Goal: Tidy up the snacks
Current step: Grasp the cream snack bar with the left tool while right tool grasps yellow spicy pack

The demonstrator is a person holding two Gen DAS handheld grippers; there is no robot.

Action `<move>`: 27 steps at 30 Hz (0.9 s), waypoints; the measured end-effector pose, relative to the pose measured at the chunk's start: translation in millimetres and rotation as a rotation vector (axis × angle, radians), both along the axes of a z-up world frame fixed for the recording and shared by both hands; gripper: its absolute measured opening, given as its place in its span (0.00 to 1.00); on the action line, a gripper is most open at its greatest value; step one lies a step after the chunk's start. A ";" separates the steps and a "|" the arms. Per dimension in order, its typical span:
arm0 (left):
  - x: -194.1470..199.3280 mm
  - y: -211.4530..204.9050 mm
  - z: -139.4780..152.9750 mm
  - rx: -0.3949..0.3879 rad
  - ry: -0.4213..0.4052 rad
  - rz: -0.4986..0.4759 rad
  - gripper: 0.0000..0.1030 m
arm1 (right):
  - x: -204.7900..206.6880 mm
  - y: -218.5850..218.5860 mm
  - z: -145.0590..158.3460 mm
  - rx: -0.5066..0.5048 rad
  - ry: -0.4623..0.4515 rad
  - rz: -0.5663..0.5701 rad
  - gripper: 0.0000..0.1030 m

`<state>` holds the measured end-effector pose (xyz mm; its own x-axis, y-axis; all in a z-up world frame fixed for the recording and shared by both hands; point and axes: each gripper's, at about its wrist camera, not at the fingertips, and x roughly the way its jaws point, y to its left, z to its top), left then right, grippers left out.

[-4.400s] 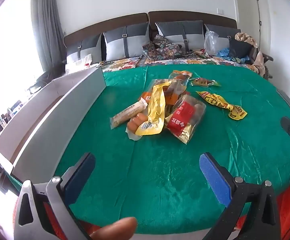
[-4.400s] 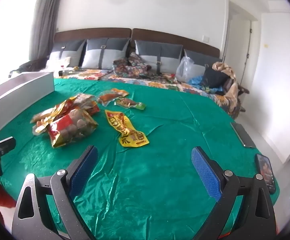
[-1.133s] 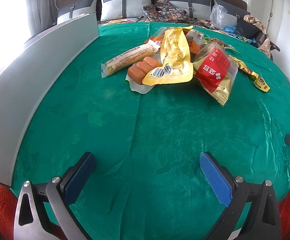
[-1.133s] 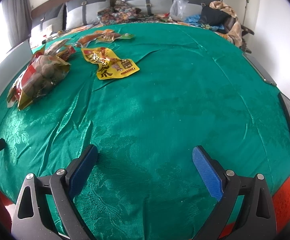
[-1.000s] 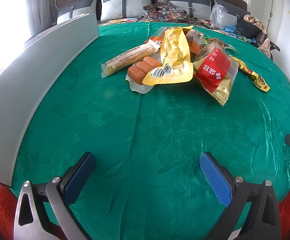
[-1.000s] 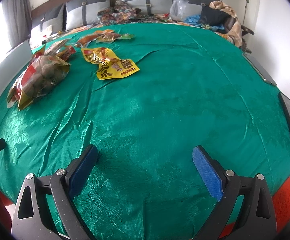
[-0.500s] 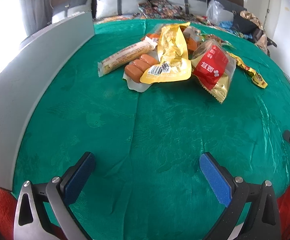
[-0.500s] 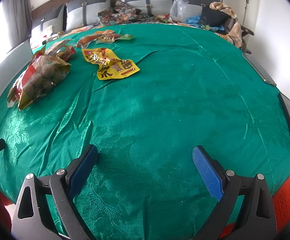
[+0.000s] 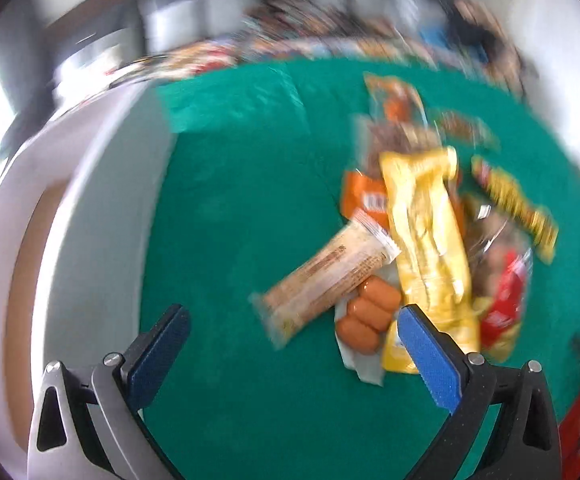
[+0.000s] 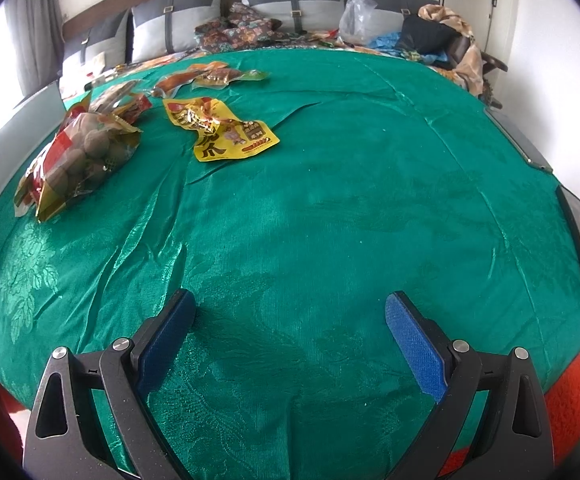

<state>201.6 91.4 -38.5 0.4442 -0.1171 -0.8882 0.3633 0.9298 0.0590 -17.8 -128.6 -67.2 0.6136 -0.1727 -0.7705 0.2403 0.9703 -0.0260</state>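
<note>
Left wrist view, blurred: a white box (image 9: 90,216) is seen beside the snack pile (image 9: 418,248), both grippers (image 9: 290,344) (image 10: 290,320) spread wide and holding nothing.

The yellow snack packet (image 10: 220,132) bears a large character "爪".

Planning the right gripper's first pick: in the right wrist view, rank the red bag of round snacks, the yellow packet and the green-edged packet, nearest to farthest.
1. Red bag of round snacks, far left.
2. Yellow packet, left of centre.
3. Green-edged packet, farthest back.
</note>
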 end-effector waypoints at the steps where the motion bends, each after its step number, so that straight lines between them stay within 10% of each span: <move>1: 6.8 -9.5 -8.3 0.036 0.027 -0.063 0.98 | 0.1 0.2 0.2 0.000 0.001 0.000 0.95; 5: 26.2 -23.7 -28.0 0.099 0.052 -0.137 0.97 | -0.7 0.3 -0.2 -0.001 -0.001 0.003 0.95; 9: 42.1 17.3 -34.4 -0.186 0.141 0.062 0.52 | -0.7 0.4 -0.9 -0.002 0.001 0.008 0.95; 12: 28.3 45.0 -28.2 -0.321 0.173 0.162 0.40 | -0.3 0.7 -1.0 -0.001 0.001 0.009 0.95; 20: -51.0 45.4 -14.8 -0.172 0.180 0.209 0.32 | 0.5 0.4 -0.6 -0.002 -0.004 0.007 0.95; 27: -73.8 58.9 -20.6 -0.198 0.114 0.236 0.30 | -0.1 -0.3 -0.9 -0.006 -0.009 0.007 0.95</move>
<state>127.8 150.2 -59.1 0.3789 -0.1983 -0.9039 0.1306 0.9784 -0.1599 -17.9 -128.9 -68.1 0.6220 -0.1725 -0.7637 0.2336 0.9719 -0.0293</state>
